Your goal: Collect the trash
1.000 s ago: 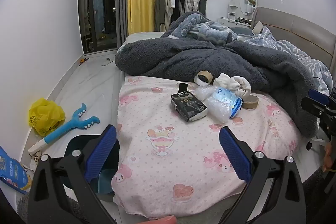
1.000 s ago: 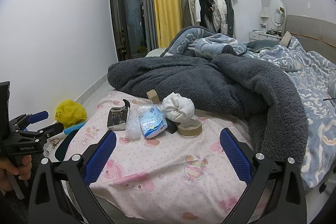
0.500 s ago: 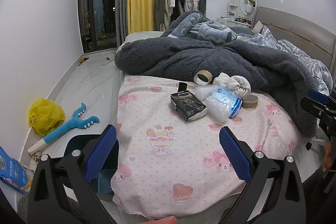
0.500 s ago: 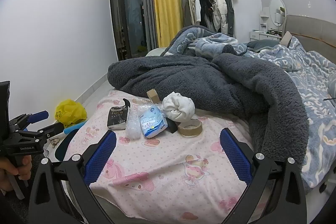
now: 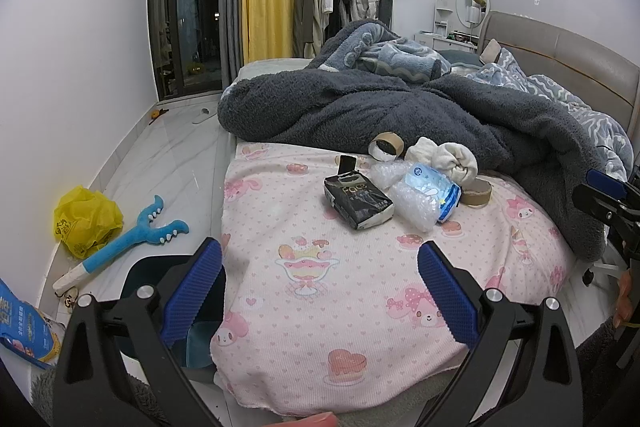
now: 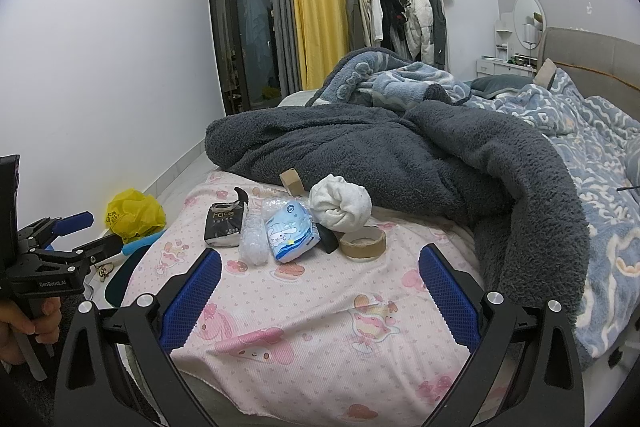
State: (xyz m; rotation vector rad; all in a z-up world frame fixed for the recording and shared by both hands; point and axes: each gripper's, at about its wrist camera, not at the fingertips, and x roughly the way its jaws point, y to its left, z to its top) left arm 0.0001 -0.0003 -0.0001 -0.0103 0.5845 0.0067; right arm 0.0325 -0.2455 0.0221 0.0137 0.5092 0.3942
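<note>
Left gripper: the left gripper (image 5: 320, 291) was spread wide, its blue pads (image 5: 192, 291) far apart and holding nothing; it hung over the near end of the pink sheet (image 5: 320, 267), touching none of the trash.
Right gripper: the right gripper (image 6: 320, 291) was likewise splayed wide and empty, above the near end of the pink sheet and short of the trash pile.
Landmark: the black tissue pack (image 5: 357, 201) lay on the pink sheet, beyond both grippers.
Bubble wrap: the bubble wrap (image 5: 414, 205) lay just to the right of the black tissue pack, touching the blue tissue pack (image 5: 434, 189) on its far side.
White sock ball: the white sock ball (image 5: 450, 157) sat behind and to the right of the black tissue pack, against the grey blanket (image 5: 400, 107).
Tape rolls: one cardboard tape roll (image 5: 386, 146) stood on edge behind the black tissue pack at the blanket's hem; a second tape roll (image 5: 475, 192) lay flat farther right, past the blue tissue pack.
Floor: left of the black tissue pack, off the bed, lay a yellow plastic bag (image 5: 86, 221) and a blue toy (image 5: 132, 237) just beside it.
Hand: a hand (image 6: 24, 323) gripped the left gripper's handle at the left edge of the right wrist view.
</note>
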